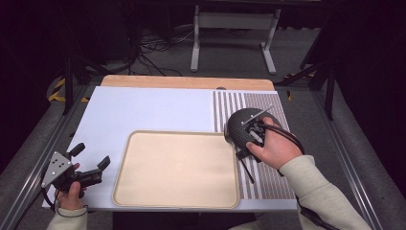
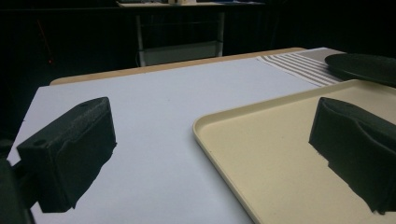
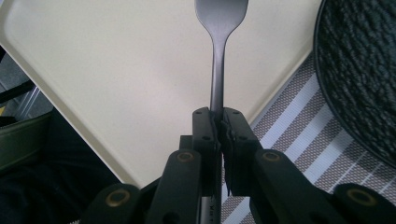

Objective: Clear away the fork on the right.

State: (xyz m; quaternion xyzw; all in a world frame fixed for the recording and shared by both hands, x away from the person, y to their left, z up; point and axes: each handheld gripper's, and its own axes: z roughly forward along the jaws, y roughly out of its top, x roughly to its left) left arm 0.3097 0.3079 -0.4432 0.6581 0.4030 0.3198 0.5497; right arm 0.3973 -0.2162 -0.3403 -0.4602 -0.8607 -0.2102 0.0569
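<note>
My right gripper [image 3: 219,119] is shut on the handle of a grey metal fork [image 3: 217,70]. The fork's head reaches out over the right edge of the empty beige tray [image 3: 116,70]. In the high view a hand holds this gripper [image 1: 241,154] at the tray's [image 1: 177,167] right rim, with the fork's thin handle [image 1: 246,168] slanting back over the striped mat [image 1: 273,177]. A dark textured plate [image 1: 242,125] lies on the mat just behind the hand. My left gripper [image 1: 91,155] rests at the near left corner, open and holding nothing, aimed across the tray [image 2: 289,140].
A white board [image 1: 143,110] covers the table to the left of and behind the tray, with a wooden strip [image 1: 186,82] along the far edge. Metal rails run down both sides. The plate [image 2: 364,65] and mat [image 2: 299,65] lie far right in the left gripper view.
</note>
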